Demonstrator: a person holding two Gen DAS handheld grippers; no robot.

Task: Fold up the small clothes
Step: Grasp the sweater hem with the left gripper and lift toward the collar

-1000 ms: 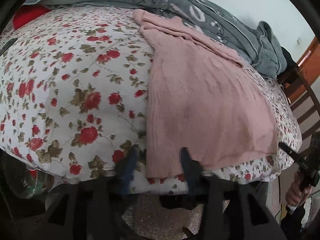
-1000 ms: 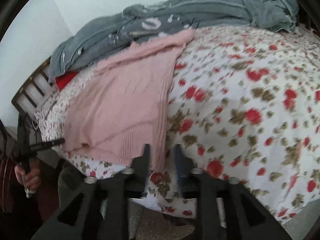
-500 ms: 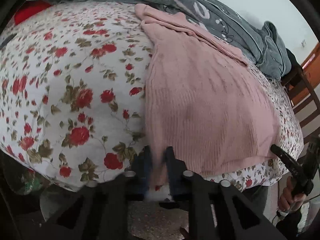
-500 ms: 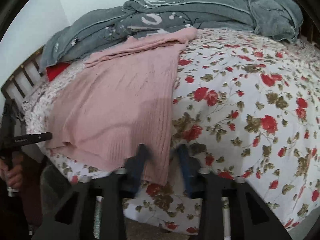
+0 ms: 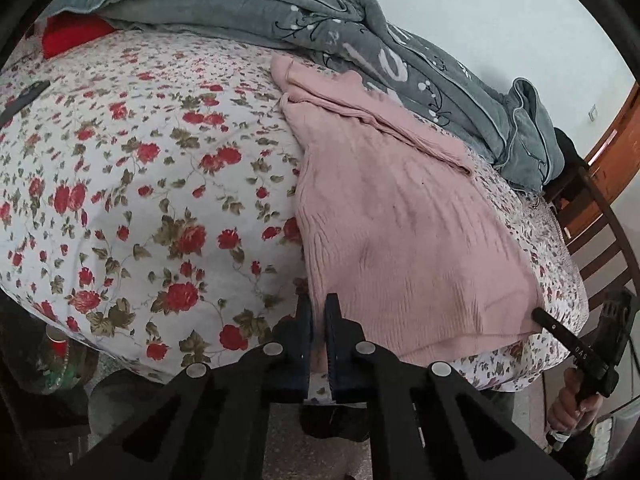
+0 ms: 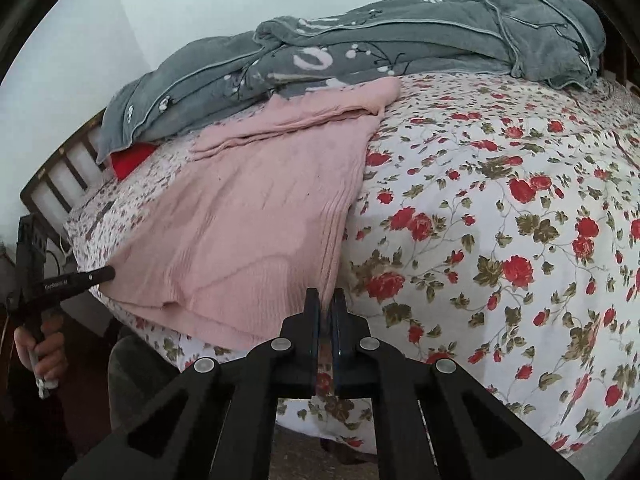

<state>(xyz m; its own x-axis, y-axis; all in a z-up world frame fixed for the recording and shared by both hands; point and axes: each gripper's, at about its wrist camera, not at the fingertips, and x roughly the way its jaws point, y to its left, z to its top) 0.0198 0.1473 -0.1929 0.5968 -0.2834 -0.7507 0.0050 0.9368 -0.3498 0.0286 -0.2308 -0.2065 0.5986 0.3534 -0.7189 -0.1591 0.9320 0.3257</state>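
A pink knit sweater [image 5: 404, 248] lies spread on the flower-print bedspread [image 5: 140, 200], its hem at the near edge of the bed. The left gripper [image 5: 318, 312] is pinching the hem corner right in front of it, jaws pressed together on the pink knit, with the rest of the sweater stretching up and away to its right. The right gripper [image 6: 327, 308] is clamped the same way on the opposite hem corner, and from there the sweater runs off to its left. How much cloth sits between each pair of jaws is hard to tell, since the black fingers cover the pinch. Each gripper also shows at the far side of the other's view, its tip at the sweater's corner, with the person's hand [image 5: 572, 404] on the handle partly cut off by the frame. Beyond the sweater, a rumpled grey quilt [image 6: 360, 56] is heaped along the wall. Something red [image 6: 130, 160] peeks out from under the quilt; too little shows to say what it is. A wooden bed rail [image 6: 60, 176] is half hidden behind the bedding.
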